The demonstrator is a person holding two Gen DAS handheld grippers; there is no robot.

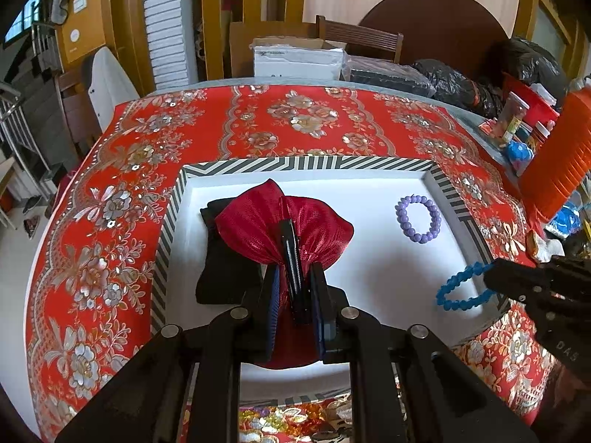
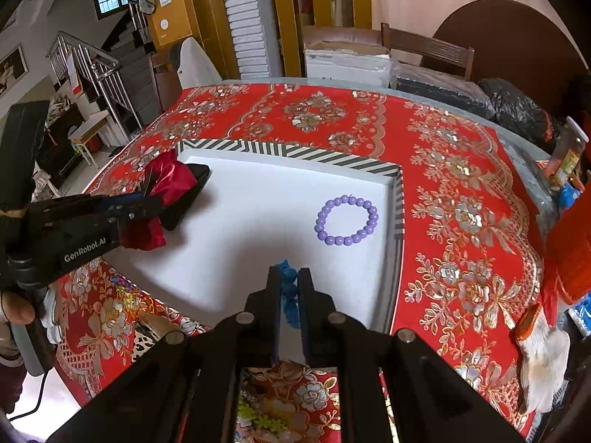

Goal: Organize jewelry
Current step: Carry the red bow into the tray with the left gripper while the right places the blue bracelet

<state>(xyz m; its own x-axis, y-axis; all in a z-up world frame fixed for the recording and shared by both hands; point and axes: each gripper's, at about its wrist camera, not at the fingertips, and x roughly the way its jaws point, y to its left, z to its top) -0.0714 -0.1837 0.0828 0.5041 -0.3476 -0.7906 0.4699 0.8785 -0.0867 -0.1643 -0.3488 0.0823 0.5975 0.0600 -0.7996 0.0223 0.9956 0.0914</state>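
Left gripper (image 1: 295, 288) is clamped on the neck of the red pouch (image 1: 284, 221), with a black strip standing between its jaws; the pouch mouth faces away from the gripper, over the left part of the white tray (image 1: 388, 277). A black pouch (image 1: 221, 265) lies under and left of the red one.

Right gripper (image 2: 290, 291) is pinched tight on the blue bracelet (image 2: 290, 295), which hangs as a loop near the tray's near right edge. From the blue bracelet, the red pouch lies to the left, well apart across bare tray floor; likely next step is bringing the two together, so the pouch mouth needs to be open and facing the right hand.

Purple bracelet (image 2: 347, 219) lies flat by the tray's right wall, nearer the right gripper, untouched.

Count: two bracelets, two pouches, one tray, on a red tablecloth (image 2: 461, 184).
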